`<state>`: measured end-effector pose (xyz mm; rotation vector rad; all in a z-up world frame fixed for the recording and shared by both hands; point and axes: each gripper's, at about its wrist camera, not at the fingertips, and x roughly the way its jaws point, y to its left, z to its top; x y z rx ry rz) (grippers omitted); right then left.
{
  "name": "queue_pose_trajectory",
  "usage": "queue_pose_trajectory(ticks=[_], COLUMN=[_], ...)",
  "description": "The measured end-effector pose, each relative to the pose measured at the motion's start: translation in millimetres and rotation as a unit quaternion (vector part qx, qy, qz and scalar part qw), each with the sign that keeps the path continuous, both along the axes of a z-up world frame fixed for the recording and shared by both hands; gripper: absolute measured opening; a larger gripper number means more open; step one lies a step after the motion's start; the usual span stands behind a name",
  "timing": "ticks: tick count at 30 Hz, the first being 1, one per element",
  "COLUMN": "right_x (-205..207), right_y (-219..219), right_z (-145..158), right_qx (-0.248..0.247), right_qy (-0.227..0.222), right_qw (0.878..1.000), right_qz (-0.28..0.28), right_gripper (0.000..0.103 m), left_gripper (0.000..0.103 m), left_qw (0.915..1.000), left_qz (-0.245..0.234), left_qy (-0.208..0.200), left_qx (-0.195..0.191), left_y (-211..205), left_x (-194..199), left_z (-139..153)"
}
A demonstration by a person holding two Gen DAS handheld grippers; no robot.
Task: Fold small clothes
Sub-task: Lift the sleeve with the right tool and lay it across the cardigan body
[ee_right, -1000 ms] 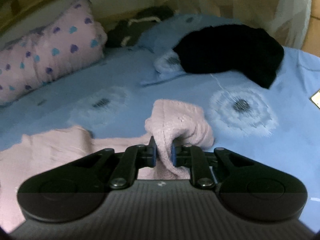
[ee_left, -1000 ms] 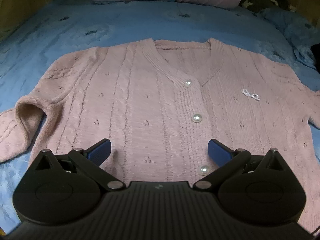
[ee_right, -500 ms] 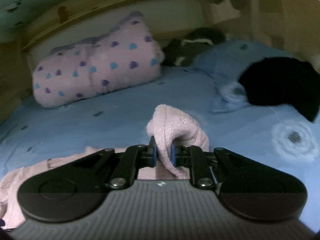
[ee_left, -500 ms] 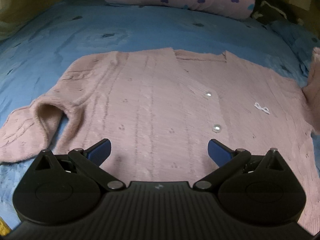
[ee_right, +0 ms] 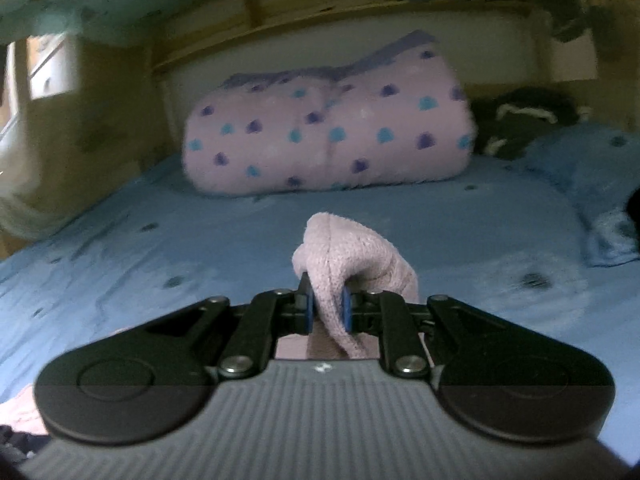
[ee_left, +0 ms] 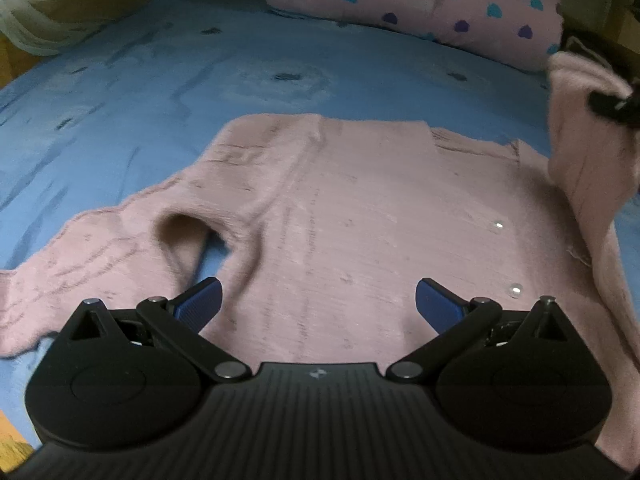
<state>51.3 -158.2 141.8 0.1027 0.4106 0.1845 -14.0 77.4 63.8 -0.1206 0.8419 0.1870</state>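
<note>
1. While the right gripper holds one sleeve lifted off the bed, the main risk I see is the knit slipping from the pinch as it is carried across; the bite looks small and the fabric bunches loosely above it.
2. A second risk: pulling the sleeve over could drag the whole cardigan, since nothing pins the body down.
3. The far sleeve lies rumpled with a fold at the armpit; left so, I expect an uneven fold.
4. Right fingers: nearly closed, clamped on the sleeve cloth.
5. Left gripper: fingers wide apart, holding nothing, poised over the cardigan's lower body; contact cannot be told.
6. The cardigan lies flat, front up, on the blue bed, near the spotted pillow.
</note>
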Motion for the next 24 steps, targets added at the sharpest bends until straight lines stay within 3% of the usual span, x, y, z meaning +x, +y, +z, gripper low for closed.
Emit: queue_pose_trajectory(ticks=[6,12,13,17,19,24], right_x=[8.5,13.1,11.4,6.8,0.5,-17.8], right_y=[48.2,65.4,66.3,68.0,67.9,54.0], right_z=[-33.8,-79.4,-84.6,-93.4,-89.3,-71.2], right_qx=[0.006,0.015,0.02,0.032,0.025,-0.002], right_qy=[0.055,0.132,0.14,0.161,0.154,0.141], right_qw=[0.997,0.986,0.984,0.98,0.98,0.978], right_qz=[0.06,0.1,0.104,0.114,0.125,0.153], right_gripper=[0.017,0.019,0.024,0.059,0.063,0.064], left_gripper=[0.103,0.103,0.103,0.103,0.103,0.103], left_qw=[0.9997,0.9997,0.9997,0.9997,0.9997,0.9997], left_qz=[0.016,0.018,0.018,0.014,0.011,0.0], left_qy=[-0.009,-0.008,-0.009,-0.014,-0.016,-0.023], left_qx=[0.015,0.016,0.017,0.015,0.015,0.007], left_y=[18.2,24.4,23.8,20.4,17.8,10.5], left_x=[1.0,5.6,6.2,7.3,7.5,11.8], left_z=[2.1,0.6,0.9,3.9,6.2,13.4])
